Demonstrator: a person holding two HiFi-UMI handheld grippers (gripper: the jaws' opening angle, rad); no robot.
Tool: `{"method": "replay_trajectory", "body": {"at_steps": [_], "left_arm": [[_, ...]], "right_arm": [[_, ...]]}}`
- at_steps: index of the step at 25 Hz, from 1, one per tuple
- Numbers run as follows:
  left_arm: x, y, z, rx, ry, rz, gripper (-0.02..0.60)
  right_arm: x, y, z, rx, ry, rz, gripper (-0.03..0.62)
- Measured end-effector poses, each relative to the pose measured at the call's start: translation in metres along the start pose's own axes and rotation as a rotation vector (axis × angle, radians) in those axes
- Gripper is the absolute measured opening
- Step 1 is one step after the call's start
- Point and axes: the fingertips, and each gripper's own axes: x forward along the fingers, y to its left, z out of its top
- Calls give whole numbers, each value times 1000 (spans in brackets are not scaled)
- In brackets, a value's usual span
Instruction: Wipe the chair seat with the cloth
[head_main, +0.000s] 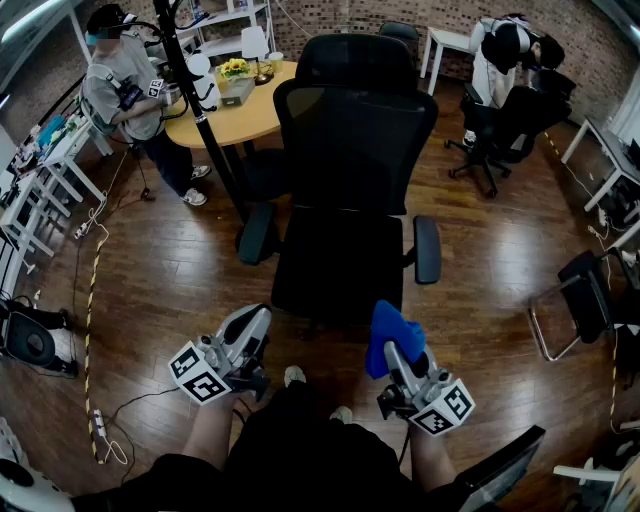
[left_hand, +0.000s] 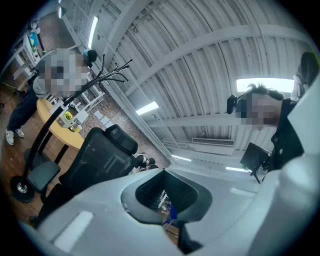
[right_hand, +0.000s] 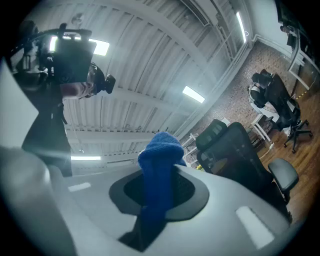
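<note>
The black office chair stands in the middle of the head view, its seat just ahead of both grippers. My right gripper is shut on a blue cloth, held a little short of the seat's front right corner. In the right gripper view the cloth stands up between the jaws of that gripper, with the chair off to the right. My left gripper sits by the seat's front left corner. In its own view the left gripper is shut with nothing held. Both grippers tilt up towards the ceiling.
A round yellow table and a black coat stand are behind the chair on the left, with a person beside them. Another person sits at the back right. A metal-framed chair stands at the right, and cables run along the floor at the left.
</note>
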Motion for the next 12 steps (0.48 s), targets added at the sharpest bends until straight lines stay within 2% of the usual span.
{"method": "replay_trajectory", "body": {"at_steps": [5,12], "left_arm": [[20,42,4,-16,1,-22,-6],[64,135,35,-63,5,-78,-6]], "right_arm": [[40,-30,-17,-12,35,-16,58],[128,-85,-39,-37,79,-104,58]]}}
